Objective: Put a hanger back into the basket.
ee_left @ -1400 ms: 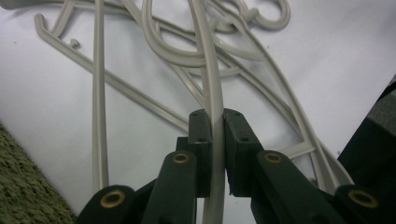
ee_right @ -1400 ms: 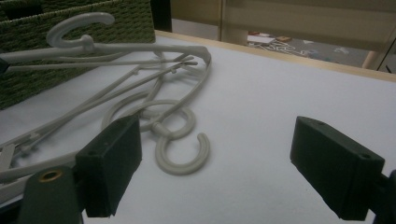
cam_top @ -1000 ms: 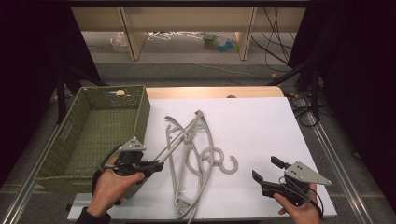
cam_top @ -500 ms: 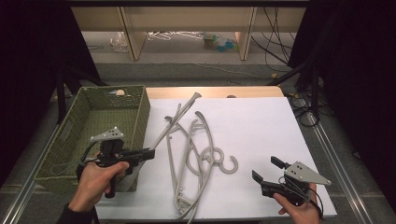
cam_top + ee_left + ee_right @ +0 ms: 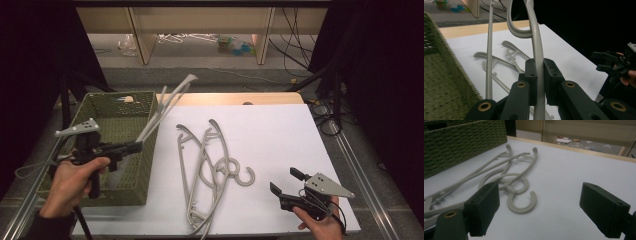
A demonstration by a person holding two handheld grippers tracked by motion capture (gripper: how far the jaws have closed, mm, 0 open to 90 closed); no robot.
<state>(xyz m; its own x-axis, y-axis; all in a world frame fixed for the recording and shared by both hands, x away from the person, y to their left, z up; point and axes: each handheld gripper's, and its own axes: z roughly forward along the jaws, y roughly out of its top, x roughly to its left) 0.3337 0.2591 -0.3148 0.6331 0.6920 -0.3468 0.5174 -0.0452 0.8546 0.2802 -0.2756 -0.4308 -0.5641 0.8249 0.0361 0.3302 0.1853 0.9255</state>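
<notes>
left tongs [image 5: 136, 146] clenched on a grey hanger [image 5: 165, 106] held tilted above the green basket [image 5: 114, 122] rim, right tongs [image 5: 286, 181] released, hovering low at the desk [image 5: 280, 130] near edge beside the hanger pile [image 5: 207, 170].

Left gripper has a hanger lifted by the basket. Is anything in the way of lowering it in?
Nothing visible blocks it. The left gripper holds the hanger raised over the near wall of the green basket, whose open top looks mostly bare inside.
</notes>
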